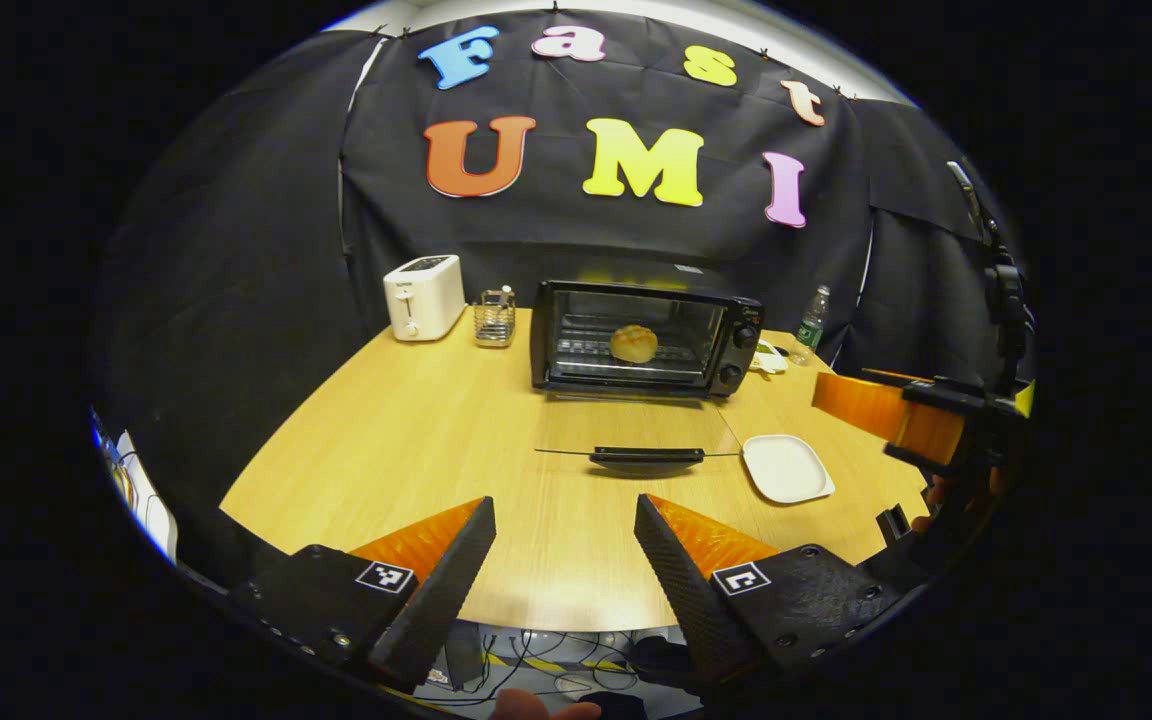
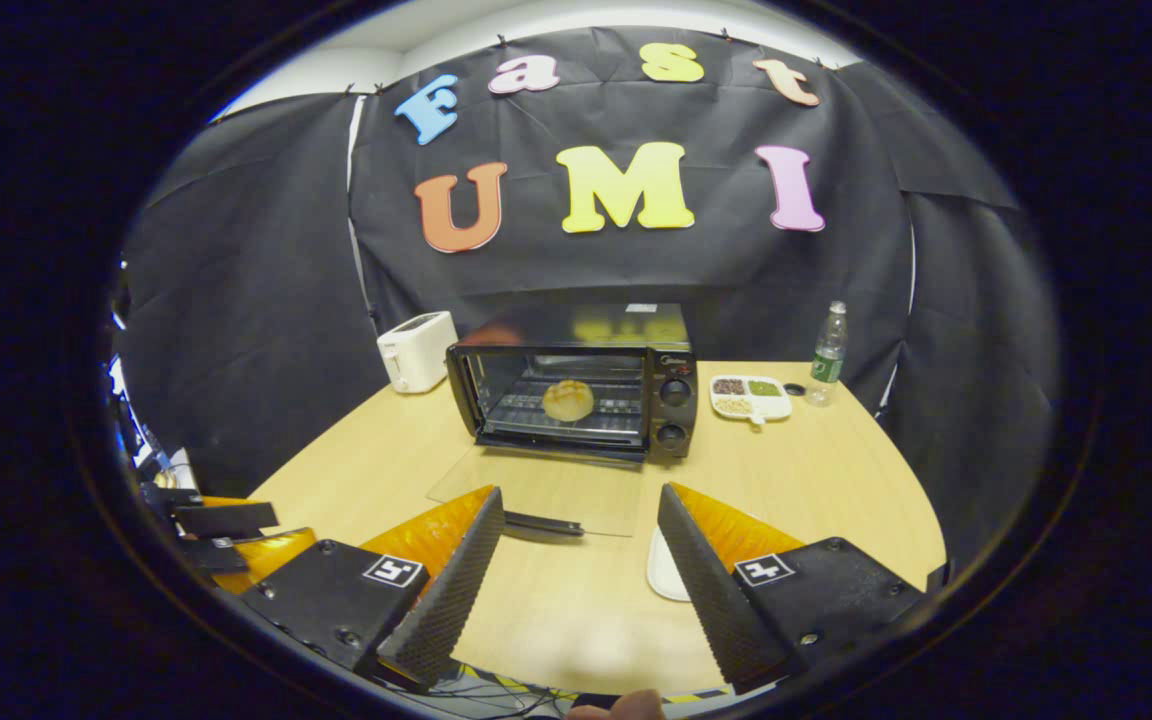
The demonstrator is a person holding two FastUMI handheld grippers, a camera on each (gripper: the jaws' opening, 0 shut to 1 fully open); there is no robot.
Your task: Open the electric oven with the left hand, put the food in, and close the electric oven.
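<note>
Golden round bun (image 1: 634, 343) on rack inside black electric oven (image 1: 648, 338), glass door (image 1: 636, 430) down flat. Left claw (image 1: 564, 570), right claw (image 2: 576, 570) both spread wide, empty, above wooden surface (image 1: 416, 440).

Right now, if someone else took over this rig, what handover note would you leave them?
Left gripper: open, empty, held back from the table.
Right gripper: open, empty, also back.
Electric oven: its glass door is folded down flat, handle toward you.
Bread roll: already on the rack inside.
White plate: empty, right of the door.
Done: opening, loading.
Left: lift the door shut with the left gripper.
</note>
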